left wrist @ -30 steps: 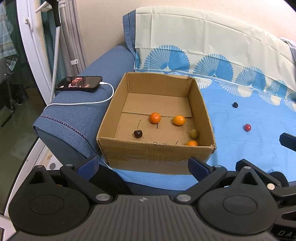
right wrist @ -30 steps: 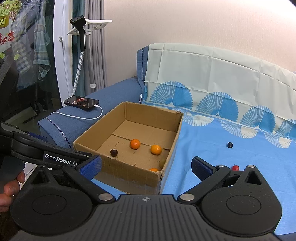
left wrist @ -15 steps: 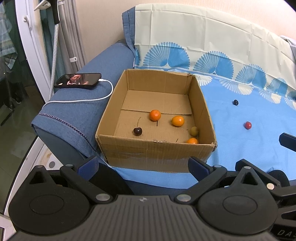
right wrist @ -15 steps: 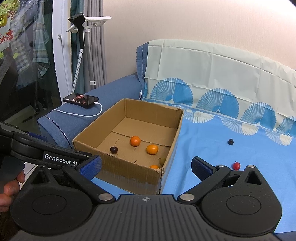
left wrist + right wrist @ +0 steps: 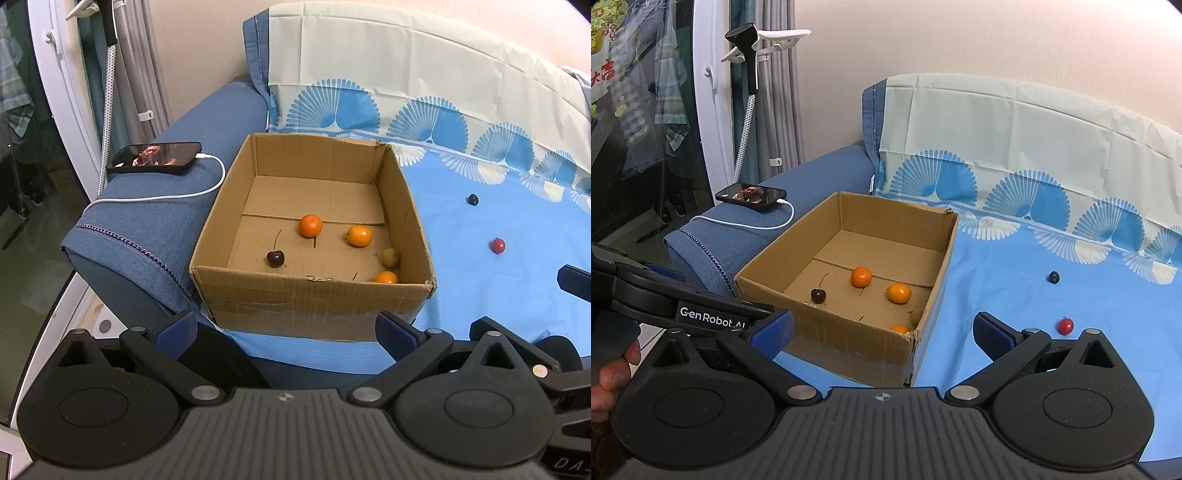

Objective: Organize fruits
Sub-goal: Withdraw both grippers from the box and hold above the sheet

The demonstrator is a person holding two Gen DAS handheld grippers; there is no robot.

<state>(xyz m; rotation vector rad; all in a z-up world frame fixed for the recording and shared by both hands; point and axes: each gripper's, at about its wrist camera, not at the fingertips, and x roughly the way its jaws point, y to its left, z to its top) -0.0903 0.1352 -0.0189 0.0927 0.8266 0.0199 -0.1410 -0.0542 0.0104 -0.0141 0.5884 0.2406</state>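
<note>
While both hand-held grippers, left (image 5: 286, 326) and right (image 5: 882, 332), are hanging spread and empty, five fruits are sitting in the box (image 5: 314, 299); a red fruit (image 5: 1065, 325) and a dark one (image 5: 1053, 277) are lying beyond on the sheet (image 5: 1015, 295), still to collect.

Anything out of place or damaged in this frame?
Two small fruits lie loose on the blue sheet, outside the cardboard box: a red one and a dark one. The box's near right corner is torn. Nothing spilled.
</note>
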